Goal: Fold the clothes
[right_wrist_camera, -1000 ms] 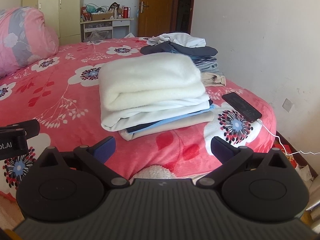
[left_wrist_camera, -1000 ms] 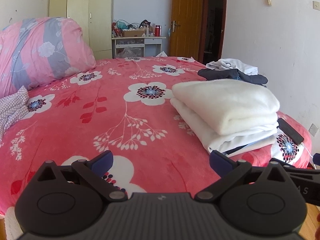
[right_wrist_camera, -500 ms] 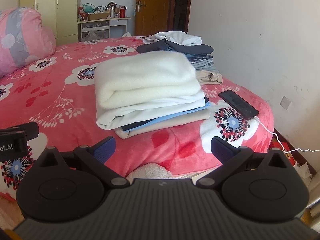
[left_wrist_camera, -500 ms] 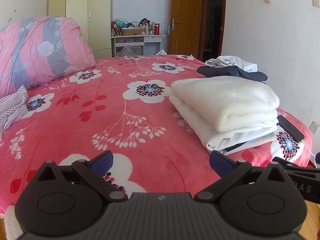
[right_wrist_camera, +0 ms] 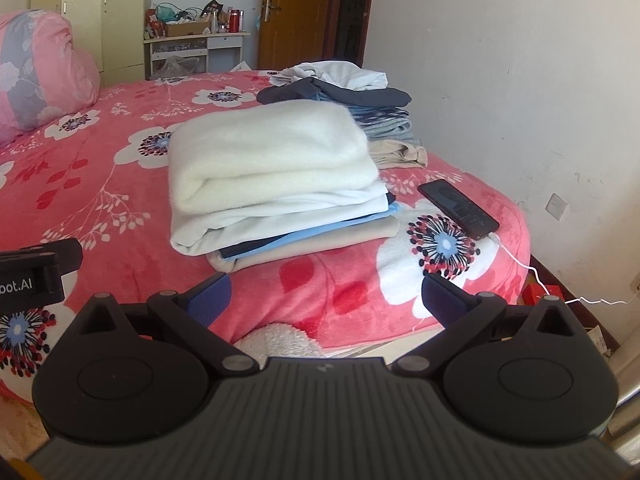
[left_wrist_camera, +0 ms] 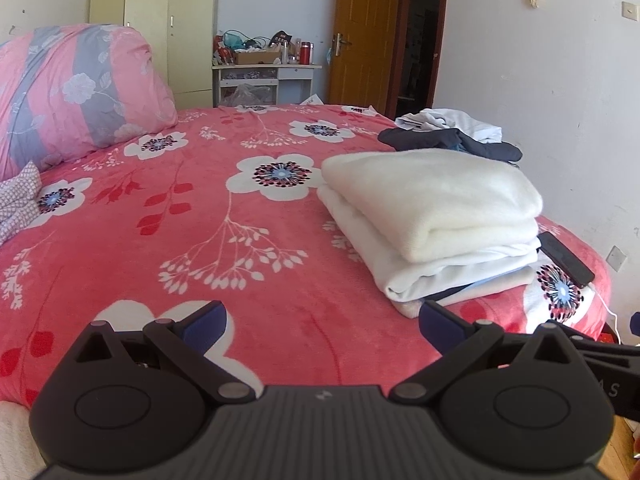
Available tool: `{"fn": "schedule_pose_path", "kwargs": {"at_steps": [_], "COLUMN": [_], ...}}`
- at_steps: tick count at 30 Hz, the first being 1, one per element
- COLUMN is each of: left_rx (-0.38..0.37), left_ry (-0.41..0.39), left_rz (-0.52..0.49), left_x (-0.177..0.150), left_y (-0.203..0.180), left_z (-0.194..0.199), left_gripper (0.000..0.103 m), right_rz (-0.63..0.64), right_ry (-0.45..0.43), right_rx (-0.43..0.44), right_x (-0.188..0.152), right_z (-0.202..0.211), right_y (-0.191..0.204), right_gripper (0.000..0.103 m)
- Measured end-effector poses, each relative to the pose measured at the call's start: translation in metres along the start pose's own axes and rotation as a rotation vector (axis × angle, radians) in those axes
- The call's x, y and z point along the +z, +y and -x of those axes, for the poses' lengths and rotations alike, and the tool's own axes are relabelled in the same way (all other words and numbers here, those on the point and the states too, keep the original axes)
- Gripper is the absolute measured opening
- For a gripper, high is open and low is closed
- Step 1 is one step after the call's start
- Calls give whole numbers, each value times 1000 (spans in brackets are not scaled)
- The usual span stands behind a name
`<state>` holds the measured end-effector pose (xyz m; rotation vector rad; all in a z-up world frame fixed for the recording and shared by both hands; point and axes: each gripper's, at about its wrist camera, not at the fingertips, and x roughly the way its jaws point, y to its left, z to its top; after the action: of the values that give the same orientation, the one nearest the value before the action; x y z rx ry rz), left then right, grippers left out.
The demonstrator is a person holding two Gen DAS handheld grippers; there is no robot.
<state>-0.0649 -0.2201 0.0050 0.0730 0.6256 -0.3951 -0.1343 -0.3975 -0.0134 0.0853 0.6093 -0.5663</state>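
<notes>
A stack of folded clothes [left_wrist_camera: 432,216] with a thick white fleece on top lies at the right side of the red floral bed [left_wrist_camera: 208,240]; it also shows in the right wrist view [right_wrist_camera: 276,176]. Behind it lies a pile of unfolded clothes [left_wrist_camera: 448,134], also in the right wrist view [right_wrist_camera: 340,88]. My left gripper [left_wrist_camera: 322,320] is open and empty above the bed's near edge. My right gripper [right_wrist_camera: 326,292] is open and empty, in front of the stack and apart from it.
A black phone [right_wrist_camera: 458,208] on a white charging cable lies right of the stack, near the bed's edge. A pink and grey pillow [left_wrist_camera: 72,88] and a checked cloth [left_wrist_camera: 18,200] are at the left. The wall [right_wrist_camera: 520,80] is close on the right.
Both grippers have drawn back slightly from the bed and lowered a little; the stack sits a bit higher in both views. Jaws stay open. No cloth has moved.
</notes>
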Motion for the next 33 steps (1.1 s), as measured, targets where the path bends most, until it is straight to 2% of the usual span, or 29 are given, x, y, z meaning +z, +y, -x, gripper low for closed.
{"fn": "schedule_pose_path", "kwargs": {"at_steps": [14,33], "left_rx": [-15,6], "left_ry": [4,8], "left_rz": [-33,-18], "left_x": [-3,0], "left_y": [-27,-21], "left_z": [-2,-9], "left_gripper": [103,103], "right_rz": [-31,-17], "right_ry": [6,21], "right_rx": [-24,-19], "right_x": [-4,-1], "right_z": [-3,-10], "right_y": [-22,-17], "right_gripper": [102,102]}}
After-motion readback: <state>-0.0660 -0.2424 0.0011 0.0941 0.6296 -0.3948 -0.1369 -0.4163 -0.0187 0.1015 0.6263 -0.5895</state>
